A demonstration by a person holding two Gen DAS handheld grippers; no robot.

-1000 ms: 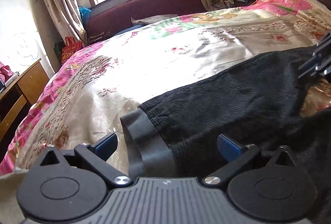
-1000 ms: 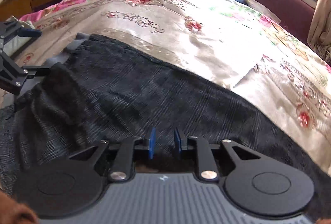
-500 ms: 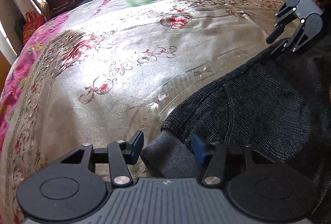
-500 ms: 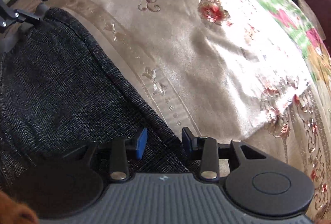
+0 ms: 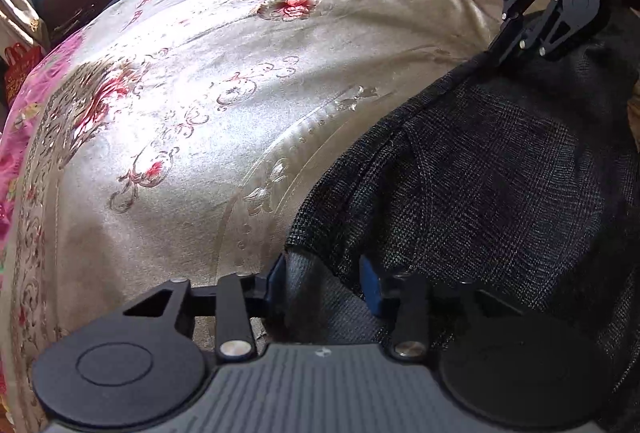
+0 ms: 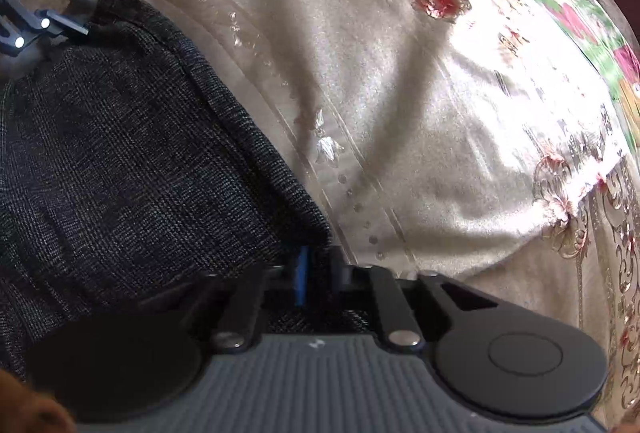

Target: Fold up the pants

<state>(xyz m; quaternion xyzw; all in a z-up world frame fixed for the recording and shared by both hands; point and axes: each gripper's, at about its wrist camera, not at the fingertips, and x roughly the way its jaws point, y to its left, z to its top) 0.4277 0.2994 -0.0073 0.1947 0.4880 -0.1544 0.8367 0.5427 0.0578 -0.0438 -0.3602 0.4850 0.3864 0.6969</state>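
**Figure: Both grippers at the far edge of the pants, mid-fold**

The dark pants [image 5: 500,193] lay on the embroidered bedspread [image 5: 200,133], their far edge running between the two tools. The left gripper [image 5: 324,279] straddled the grey waistband [image 5: 308,273], its blue pads set moderately apart and not visibly pinching the cloth. The right gripper [image 6: 318,267] stood nearly closed at the hem corner; whether fabric sat between its pads could not be confirmed. To do this step well, both grips likely needed to be secure before lifting, with the edge kept taut and level so the layers would land aligned.
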